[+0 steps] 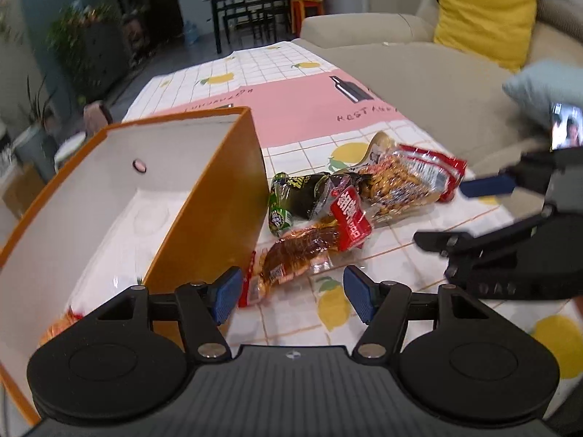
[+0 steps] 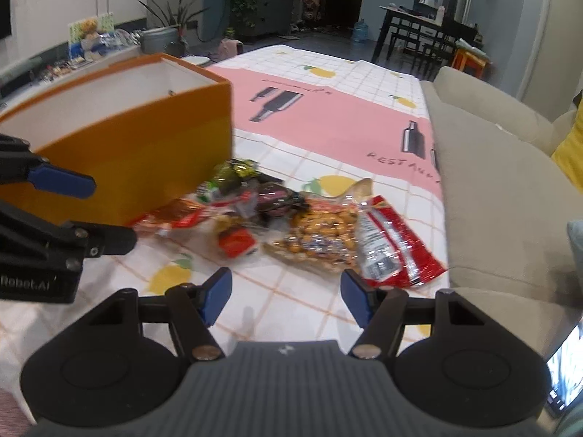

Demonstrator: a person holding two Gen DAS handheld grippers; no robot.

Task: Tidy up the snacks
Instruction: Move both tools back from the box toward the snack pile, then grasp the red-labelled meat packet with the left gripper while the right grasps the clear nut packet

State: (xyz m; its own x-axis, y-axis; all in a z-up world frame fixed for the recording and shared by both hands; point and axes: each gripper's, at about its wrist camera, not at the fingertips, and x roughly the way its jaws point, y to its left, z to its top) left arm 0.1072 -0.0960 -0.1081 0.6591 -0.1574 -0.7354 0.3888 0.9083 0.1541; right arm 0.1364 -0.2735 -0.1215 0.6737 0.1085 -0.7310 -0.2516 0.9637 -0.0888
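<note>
We see a table under a smooth cloth printed with a grid, lemons and a pink band. Both views are blurred, so most package lettering is unreadable.

A rigid orange box, white inside, stands open near the table's left edge; its near end is cut off behind the left gripper. A crinkly packet lies inside, mostly hidden.

Just right of the box sits a heap of glossy plastic snack packets, touching and overlapping. The clear bag of golden nuts with a red printed end lies nearest the table's right edge, beside the beige sofa. A dark green packet leans by the box wall. A clear packet of brown dried strips with a red label lies nearest the left gripper.

The left gripper hovers with its blue pads apart, holding nothing. The right gripper is likewise spread and empty, just short of the nut bag.
</note>
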